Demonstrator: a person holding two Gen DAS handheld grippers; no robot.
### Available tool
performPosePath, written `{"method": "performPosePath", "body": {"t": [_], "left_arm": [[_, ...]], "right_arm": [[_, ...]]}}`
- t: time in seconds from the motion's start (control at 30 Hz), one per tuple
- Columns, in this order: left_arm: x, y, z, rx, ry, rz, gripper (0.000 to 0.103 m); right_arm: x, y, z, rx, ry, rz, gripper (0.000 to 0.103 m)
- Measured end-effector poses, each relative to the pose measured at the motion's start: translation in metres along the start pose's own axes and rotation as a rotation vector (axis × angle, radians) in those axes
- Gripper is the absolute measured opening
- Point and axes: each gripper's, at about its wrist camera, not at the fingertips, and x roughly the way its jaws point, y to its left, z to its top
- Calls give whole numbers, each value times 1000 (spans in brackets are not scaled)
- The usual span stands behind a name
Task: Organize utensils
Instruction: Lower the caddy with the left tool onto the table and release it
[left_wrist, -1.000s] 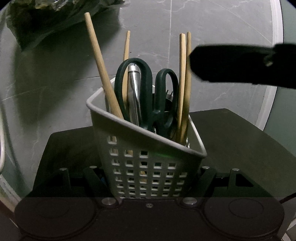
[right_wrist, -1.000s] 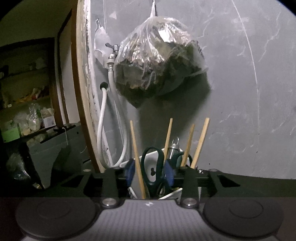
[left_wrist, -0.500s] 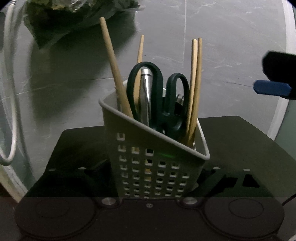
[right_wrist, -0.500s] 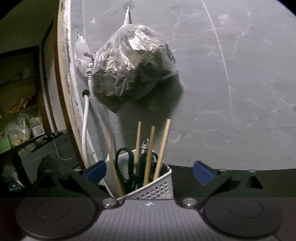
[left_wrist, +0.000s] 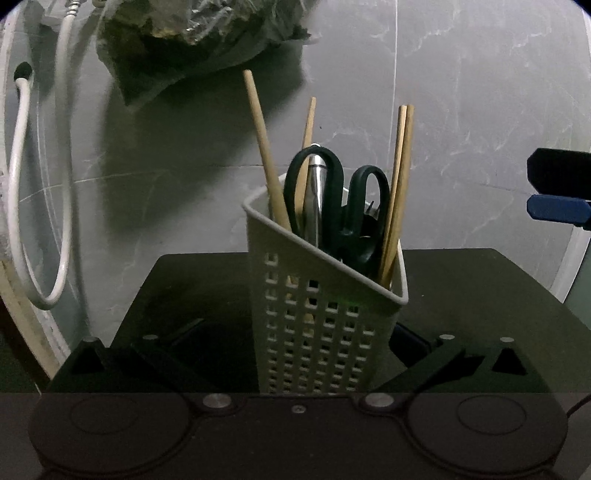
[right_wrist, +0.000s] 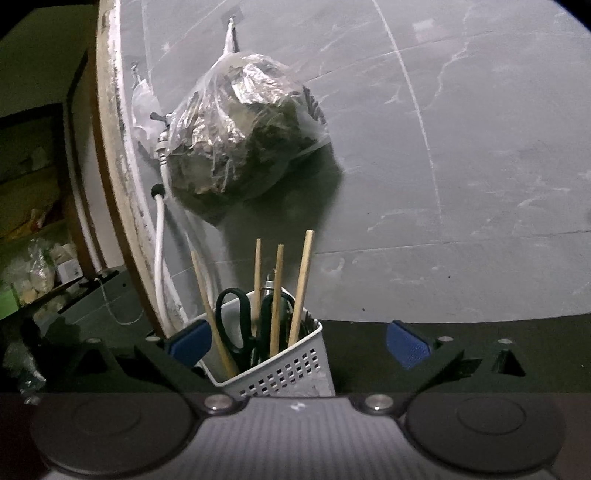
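Observation:
A white perforated caddy (left_wrist: 325, 306) stands on a dark tabletop (left_wrist: 480, 288). It holds several wooden chopsticks (left_wrist: 400, 184), dark green scissors (left_wrist: 343, 206) and a metal-handled utensil (left_wrist: 314, 199). My left gripper (left_wrist: 301, 332) is low in front of the caddy, which stands between its fingers. Its jaws are opening and the pads stand clear of the walls. In the right wrist view the caddy (right_wrist: 291, 365) sits between the blue pads of my right gripper (right_wrist: 299, 343), nearer the left pad (right_wrist: 188, 341). That gripper is open and untouched. One right finger (left_wrist: 557, 195) shows at the left view's right edge.
A clear plastic bag of foil and dark stuff (right_wrist: 240, 133) hangs on the grey marble wall above the caddy. A white hose (right_wrist: 159, 251) runs down the wall's left edge. Beyond that edge stands a dim cluttered shelf (right_wrist: 37, 266).
The left jaws have spread away from the caddy's base and the left view has drawn back. The right jaws, half closed around the scissors and chopsticks, have opened wide and pulled off to the right.

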Motion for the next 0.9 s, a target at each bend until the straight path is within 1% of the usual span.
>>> {"method": "performPosePath", "body": {"t": [0.13, 0.23, 0.33, 0.5, 0.67, 0.77, 0.9], "left_arm": [[-6, 10, -3, -24, -15, -13, 102], [-19, 17, -6, -51, -30, -28, 102], [-34, 24, -7, -83, -35, -31, 102], [-66, 36, -9, -79, -58, -11, 102], [-95, 46, -17, -90, -41, 6, 102], [-113, 53, -25, -117, -31, 2, 102], [-129, 60, -35, -144, -8, 11, 102]], "right_arm": [[-9, 9, -3, 11, -17, -37, 103], [-17, 20, -7, 17, -24, -76, 103], [-26, 33, -13, 36, -31, -134, 103], [-45, 59, -30, 77, -31, -240, 103], [-63, 81, -49, 118, 0, -348, 103], [-75, 93, -59, 130, 19, -397, 103], [-89, 106, -71, 124, 46, -429, 103]]}}
